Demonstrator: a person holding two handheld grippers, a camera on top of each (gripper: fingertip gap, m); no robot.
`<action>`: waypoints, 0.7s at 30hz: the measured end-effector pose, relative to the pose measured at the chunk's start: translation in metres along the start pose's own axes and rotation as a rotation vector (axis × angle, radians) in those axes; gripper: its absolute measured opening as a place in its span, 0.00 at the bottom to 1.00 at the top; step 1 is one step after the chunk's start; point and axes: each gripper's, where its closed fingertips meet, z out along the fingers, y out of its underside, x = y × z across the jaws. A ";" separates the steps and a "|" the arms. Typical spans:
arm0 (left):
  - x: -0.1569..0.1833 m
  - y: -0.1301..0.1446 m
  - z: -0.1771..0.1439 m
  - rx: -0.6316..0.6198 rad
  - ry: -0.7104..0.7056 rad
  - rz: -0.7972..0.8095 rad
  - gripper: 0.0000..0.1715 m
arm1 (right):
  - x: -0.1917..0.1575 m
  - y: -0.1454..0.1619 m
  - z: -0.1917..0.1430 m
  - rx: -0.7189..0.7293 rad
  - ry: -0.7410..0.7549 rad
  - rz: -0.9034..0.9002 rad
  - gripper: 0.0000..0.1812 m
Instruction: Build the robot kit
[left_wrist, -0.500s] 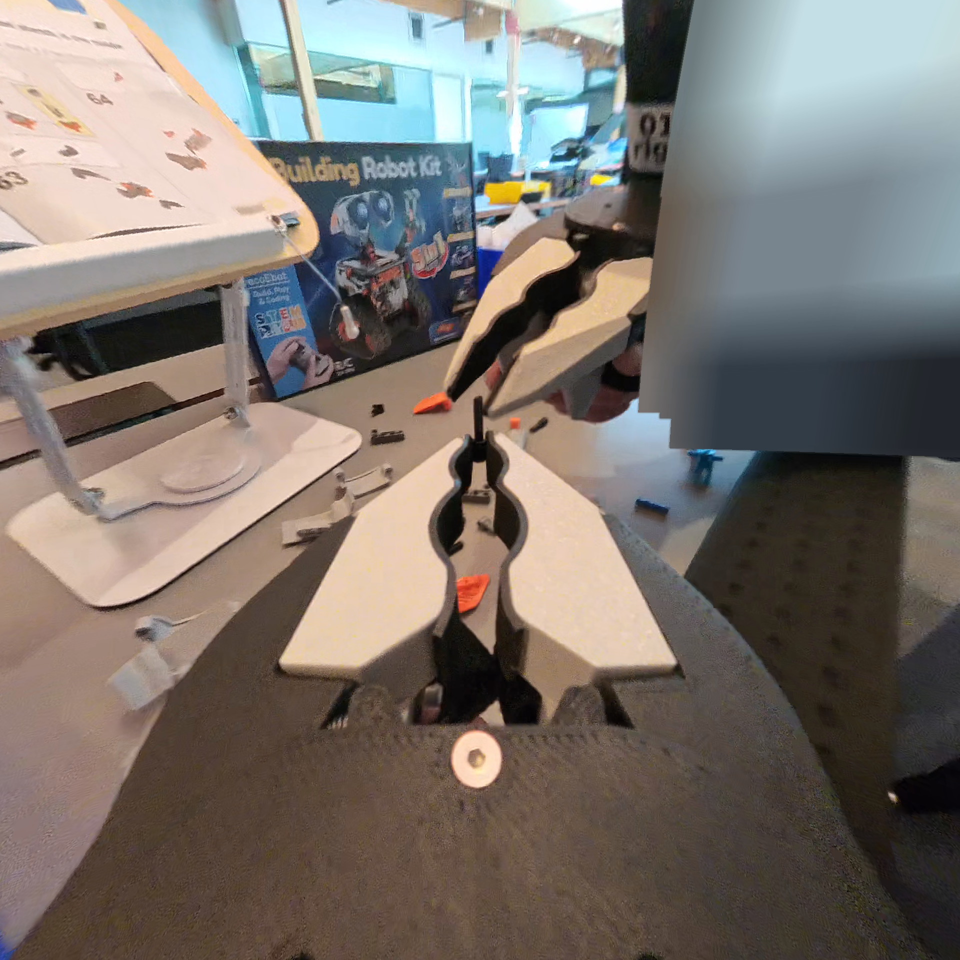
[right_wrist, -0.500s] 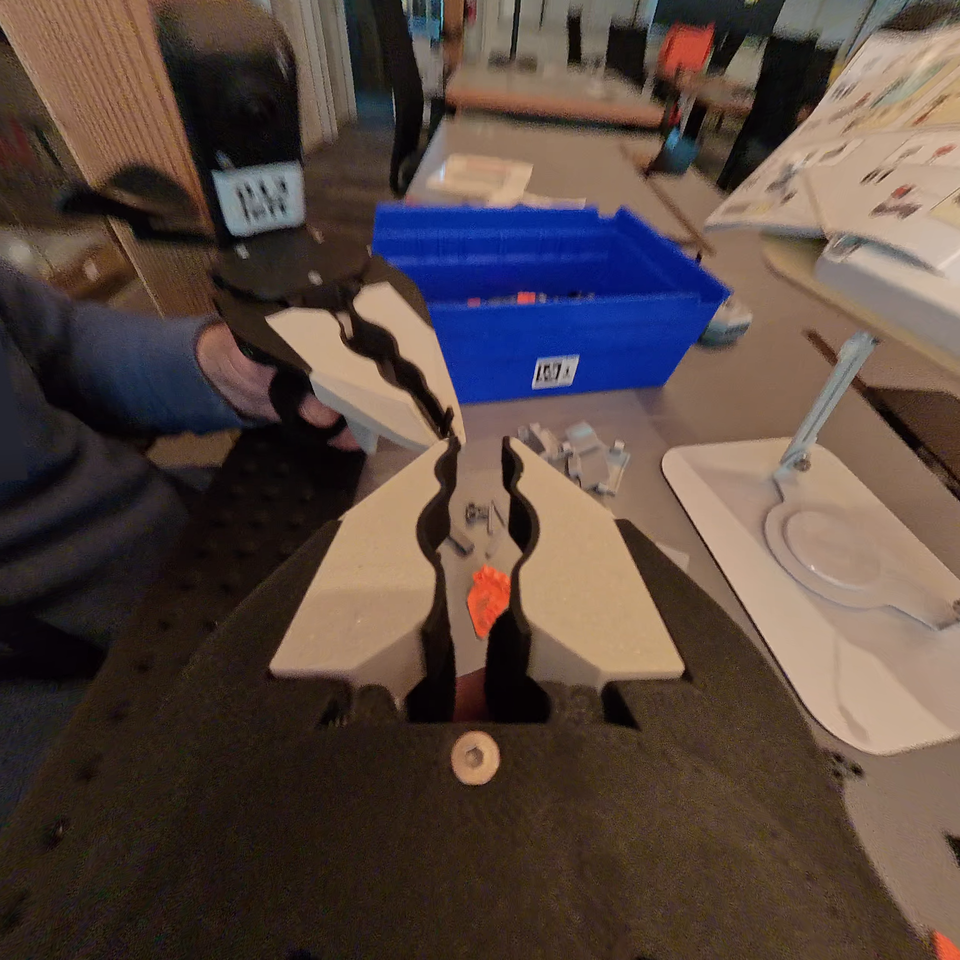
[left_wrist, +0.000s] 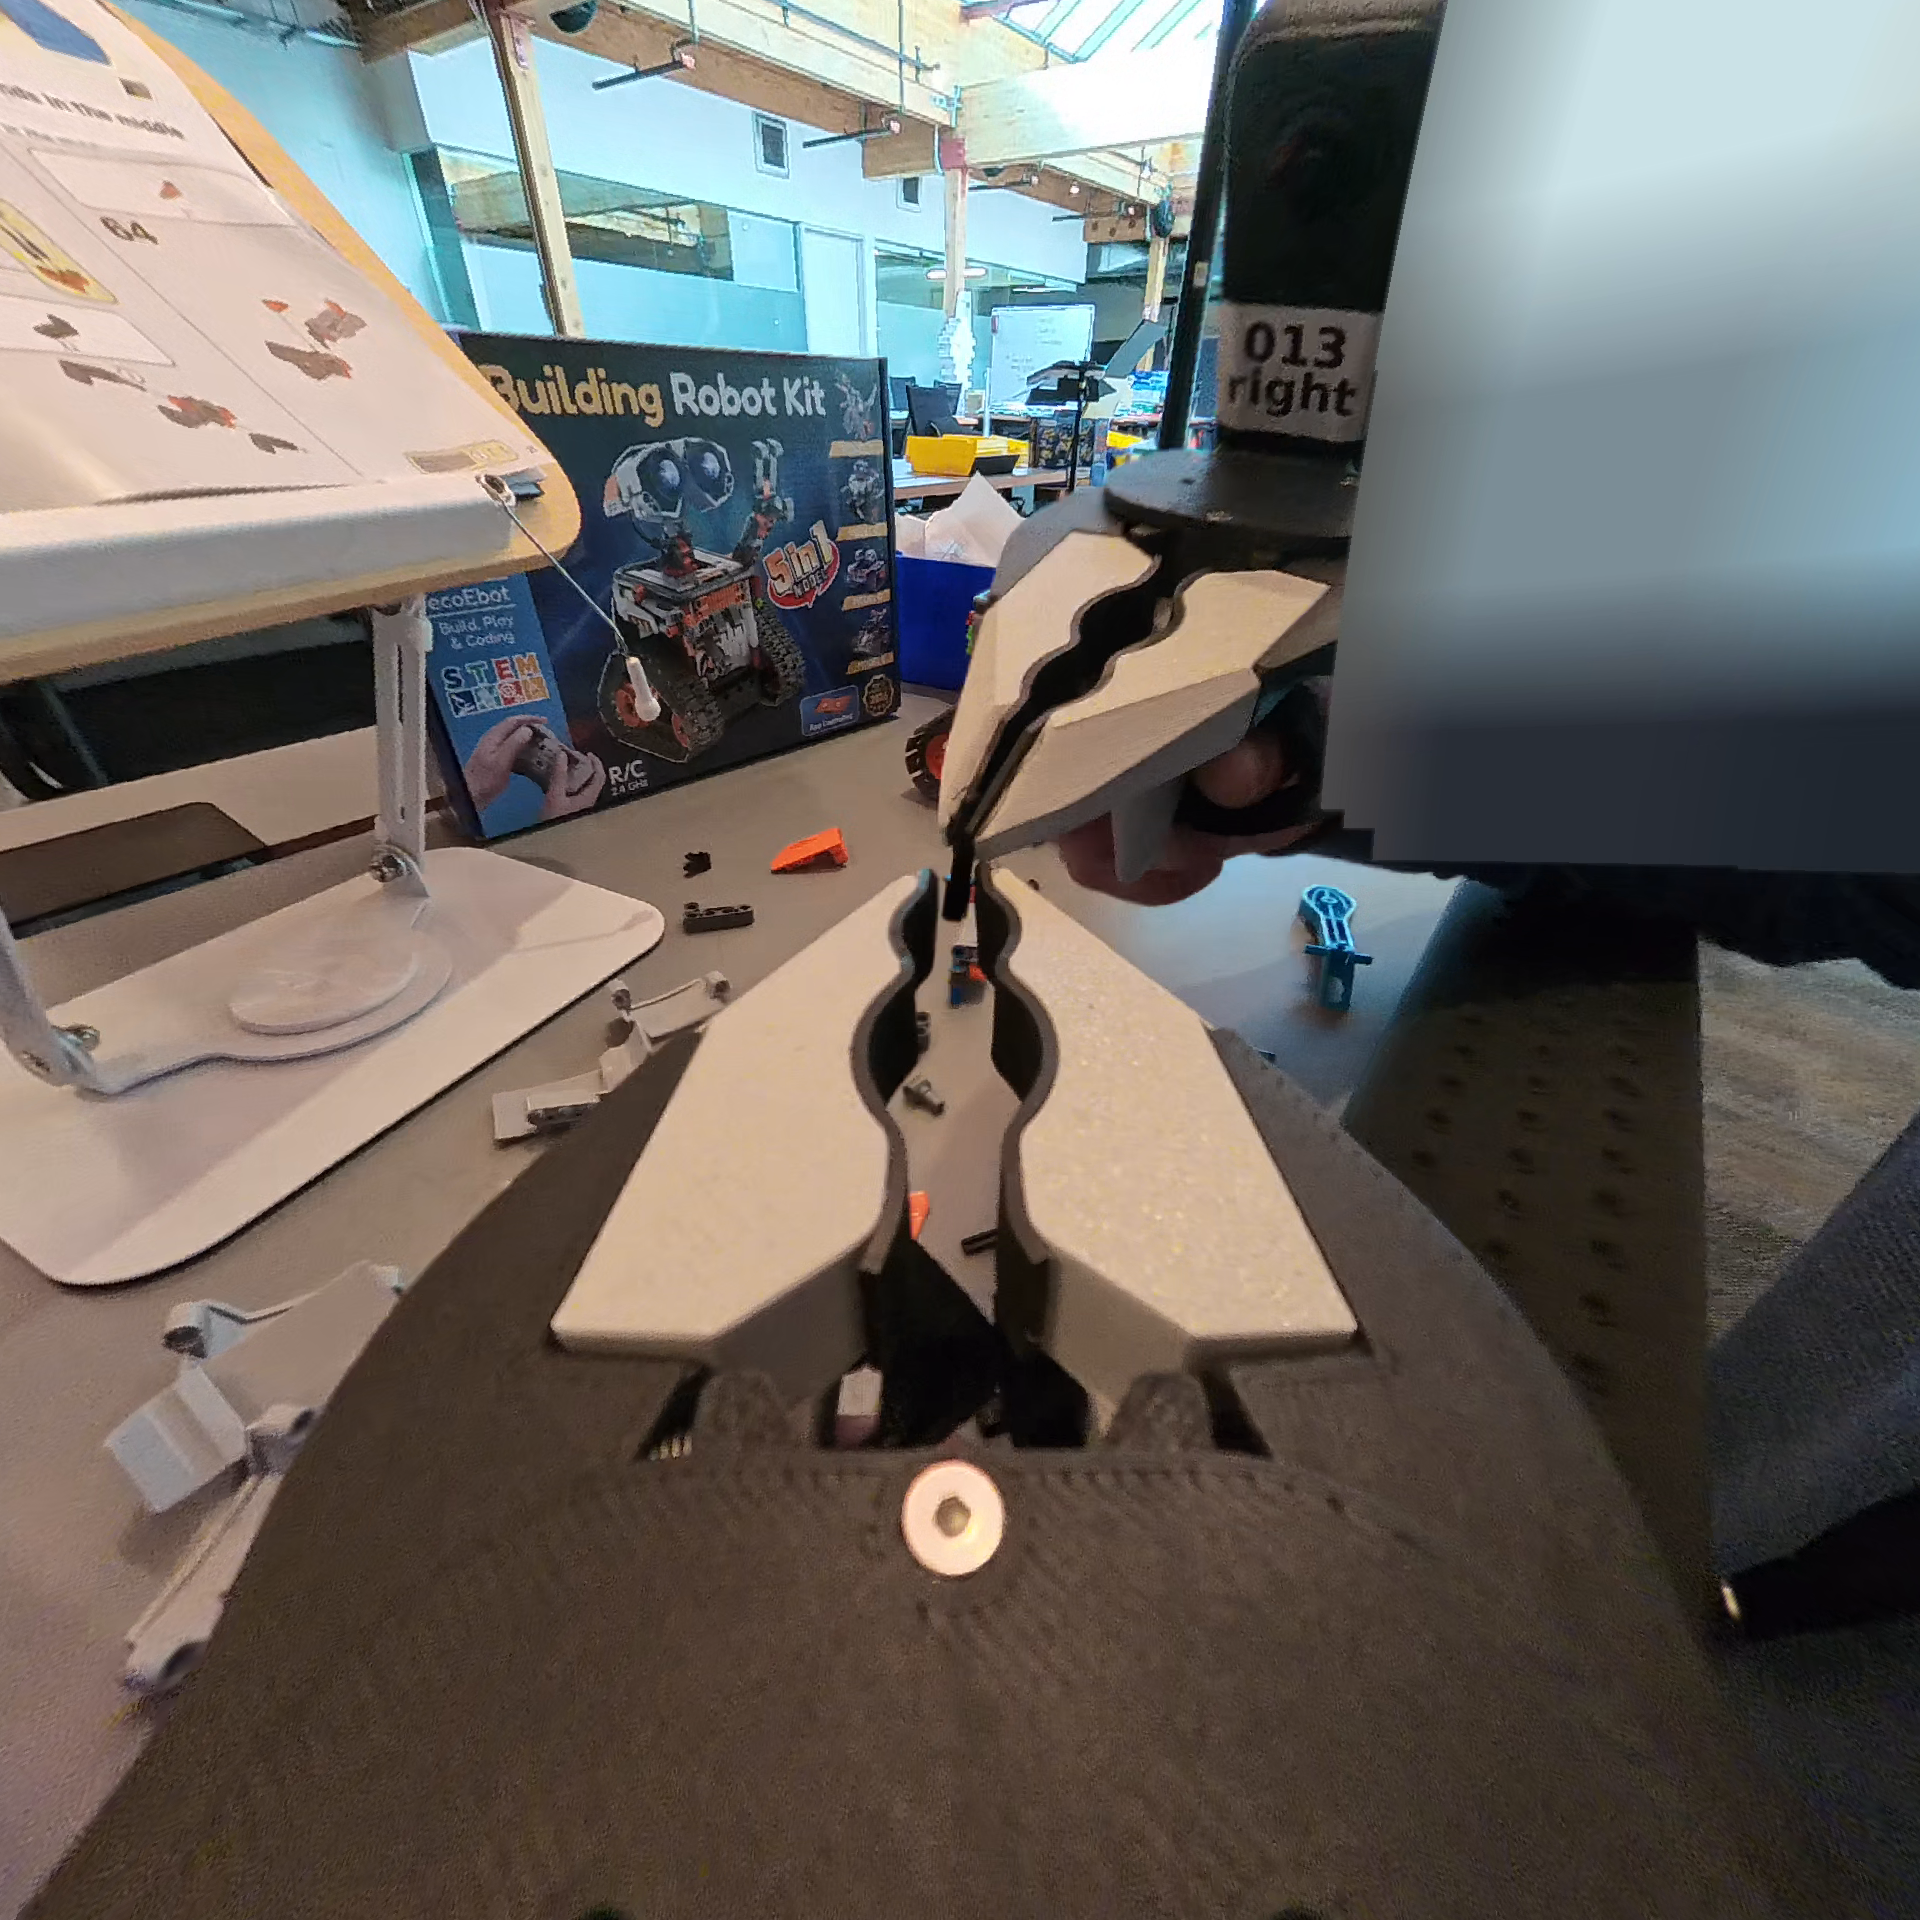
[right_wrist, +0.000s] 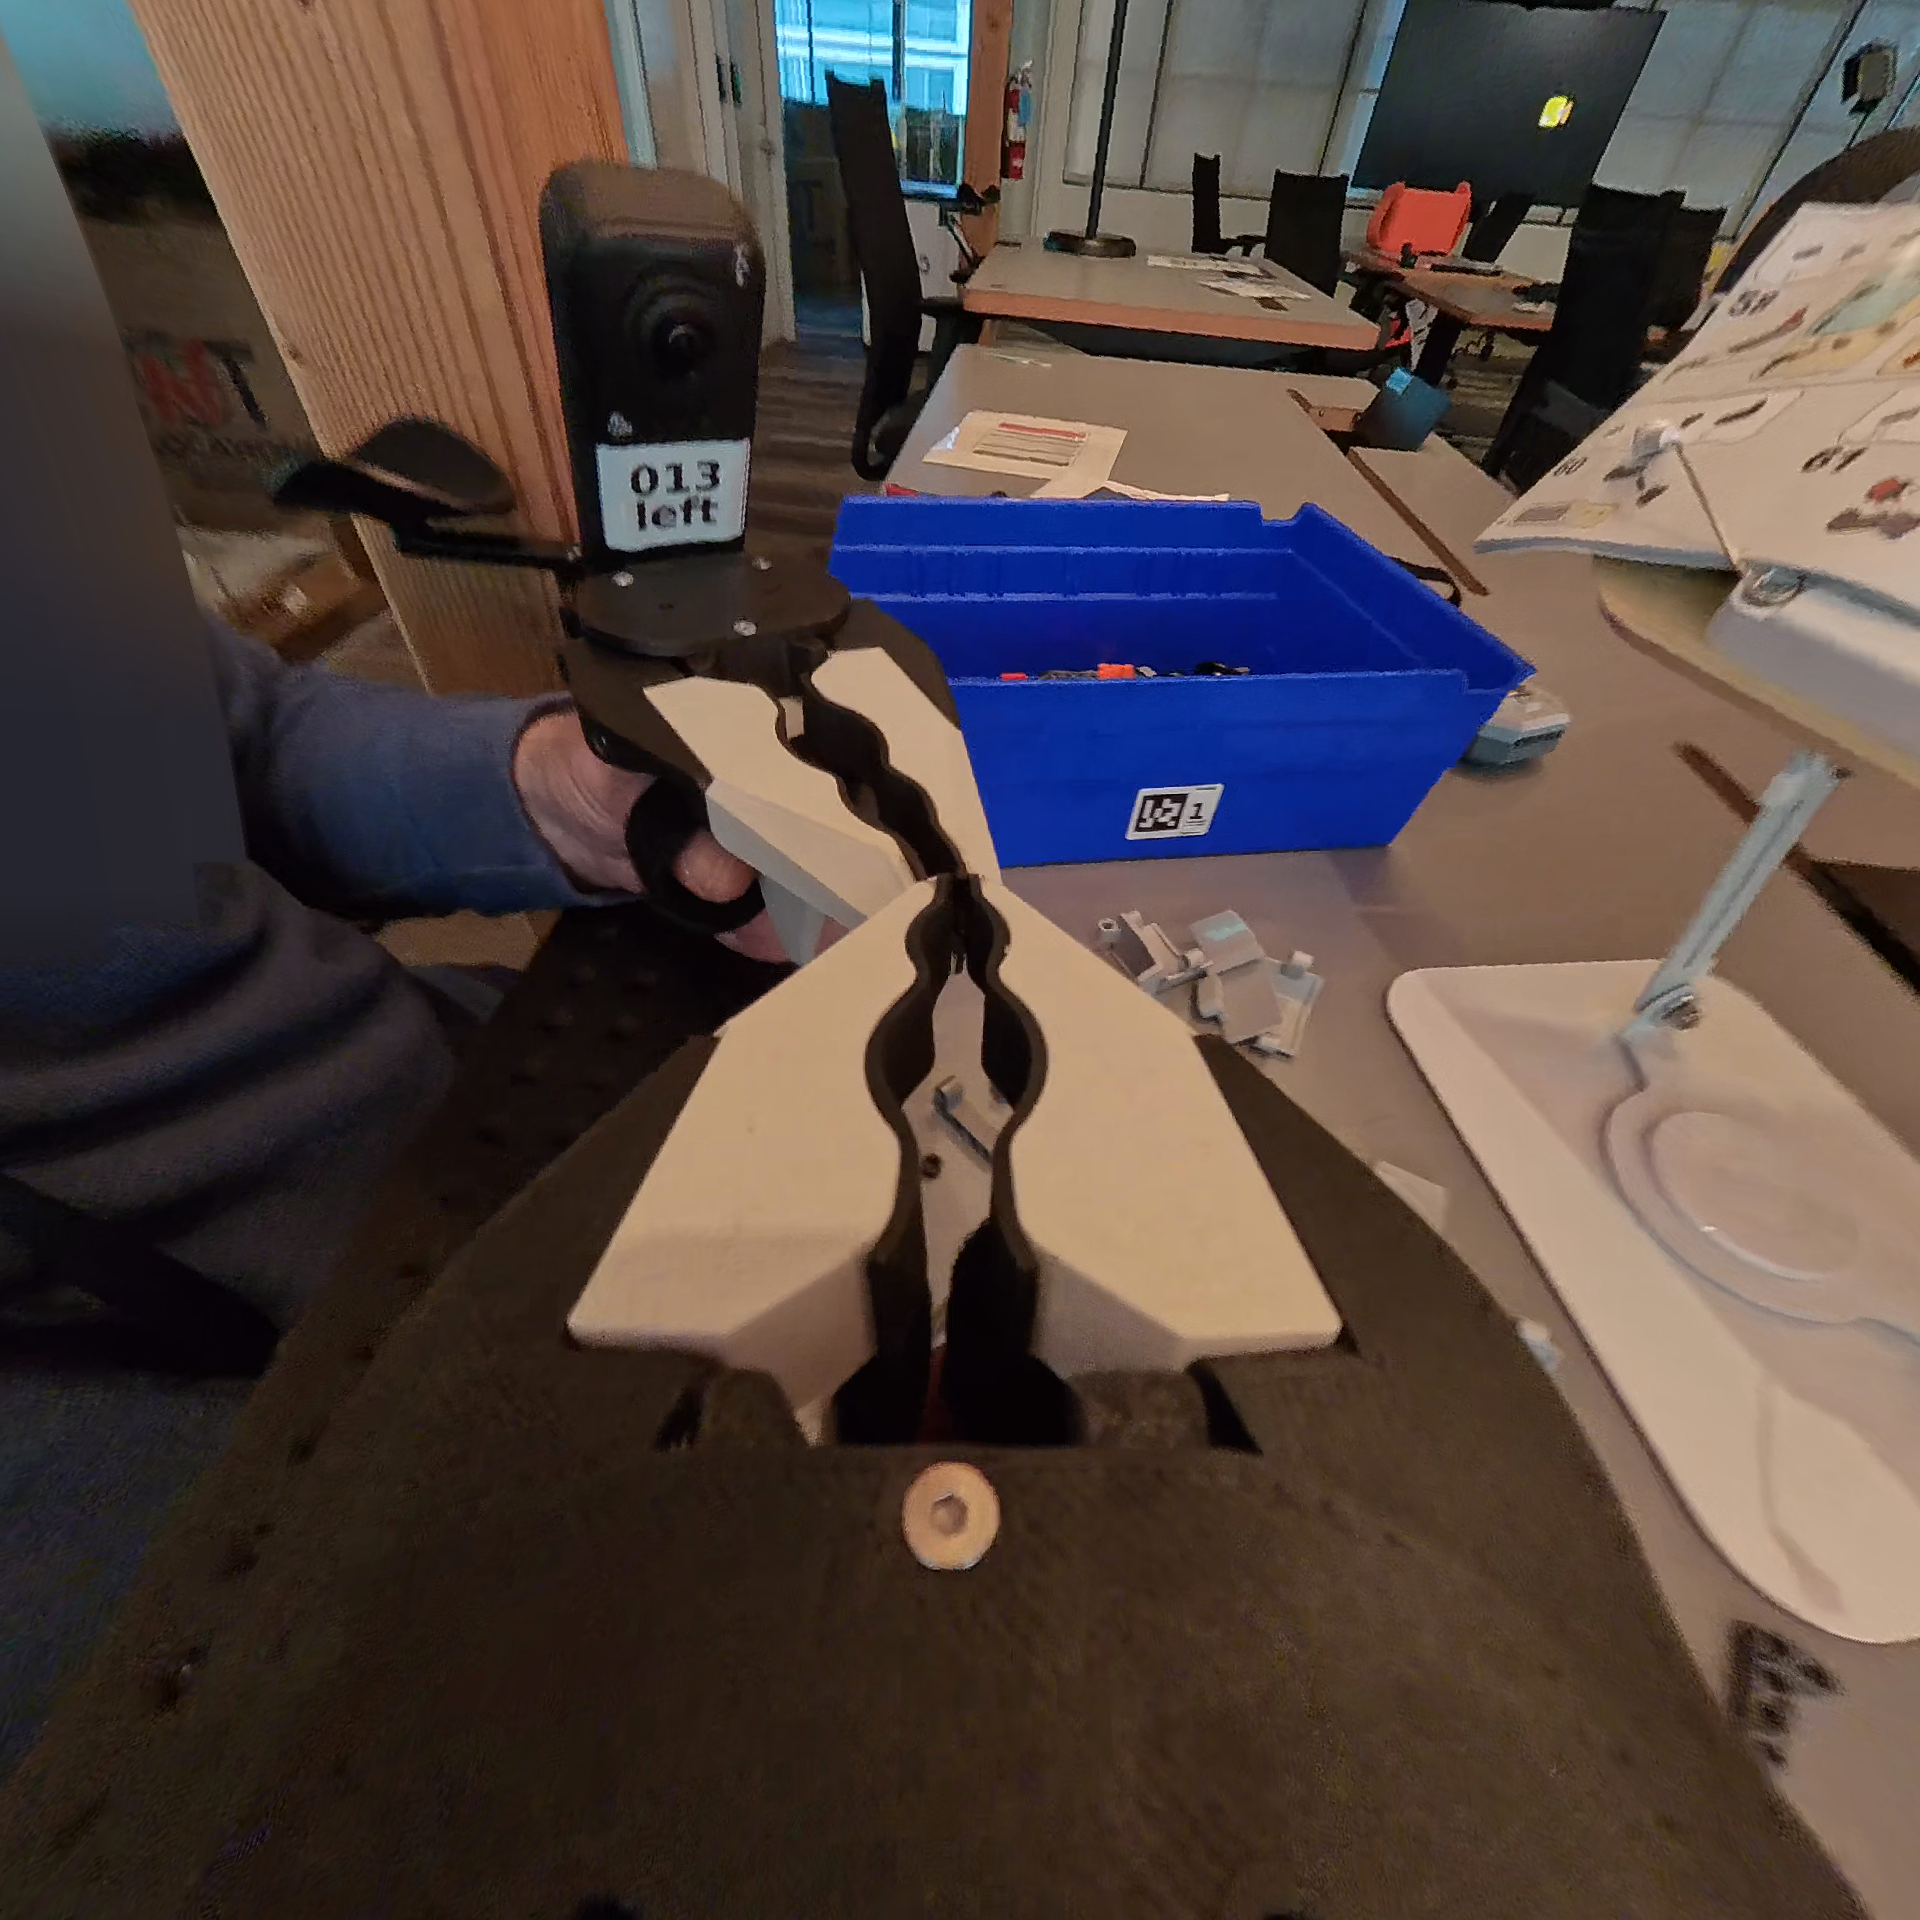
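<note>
My left gripper (left_wrist: 953, 896) is shut on the lower end of a small black pin (left_wrist: 954, 883), which stands upright between its tips above the grey table. My right gripper (left_wrist: 961, 826) comes down from the upper right, held by a person's hand, and is shut on the pin's top end. In the right wrist view the right gripper (right_wrist: 958, 904) and the left gripper (right_wrist: 966, 881) meet tip to tip. The pin is hard to make out there.
A blue bin (right_wrist: 1195, 748) with small parts stands behind the grippers. A white book stand (left_wrist: 312, 1018) holds an open instruction booklet (left_wrist: 208, 312). A kit box (left_wrist: 675, 582) stands at the back. Grey parts (right_wrist: 1216, 977), an orange wedge (left_wrist: 810, 850) and a blue part (left_wrist: 1330, 935) lie loose. Left and right tips are no more than a few centimetres apart.
The right gripper was open beside the pin. It has moved onto the pin's top end and shut. The left gripper still holds the pin.
</note>
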 end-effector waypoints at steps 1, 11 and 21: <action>-0.001 -0.001 -0.001 0.000 -0.017 0.025 0.04 | 0.000 0.001 -0.001 -0.024 0.014 -0.042 0.00; -0.006 -0.008 -0.007 -0.086 -0.012 -0.003 0.08 | 0.011 0.005 -0.007 -0.234 0.317 -0.696 0.00; 0.001 -0.005 -0.005 -0.003 0.140 -0.215 0.09 | 0.005 0.012 -0.002 -0.293 0.350 -0.904 0.00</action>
